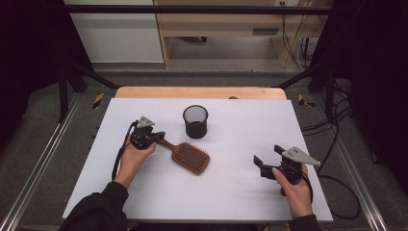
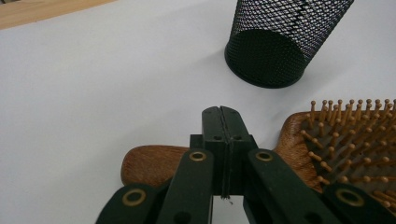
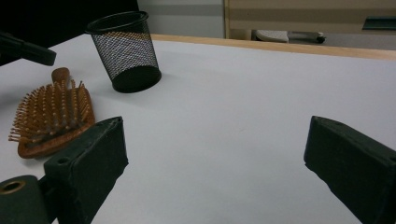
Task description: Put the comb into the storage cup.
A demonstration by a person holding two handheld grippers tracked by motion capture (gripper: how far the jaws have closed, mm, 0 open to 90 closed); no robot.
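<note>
Hairbrush (image 1: pixel 188 156) lies bristles-up on the white table (image 1: pixel 231 192), left of the middle, its handle pointing toward the left gripper (image 1: pixel 155 136). That gripper's jaws are clenched together with nothing between them; in the left gripper view the two black jaws meet flat against each other, and their tip (image 2: pixel 221 112) hangs over the brush handle (image 2: pixel 149 161), close above it. Whether the tip touches the wood cannot be told. The paddle head (image 2: pixel 345 149) with its wooden pins sits just to the right of the jaws in that view.

Beyond the brush stands a black mesh cup (image 1: pixel 195 121), upright, near the brush head but apart from it; the left gripper view shows its base (image 2: pixel 266 58) on the bare table.

Right gripper (image 1: pixel 266 161) is released, its jaws spread wide with nothing but table between them. It is held low over the right side of the table, well apart from the brush and the cup. Its own view looks across the table, with the brush (image 3: pixel 53 116) at far left and the cup (image 3: pixel 125 51) behind it.

A person's hands hold both grippers, dark sleeves coming in from the near edge.
</note>
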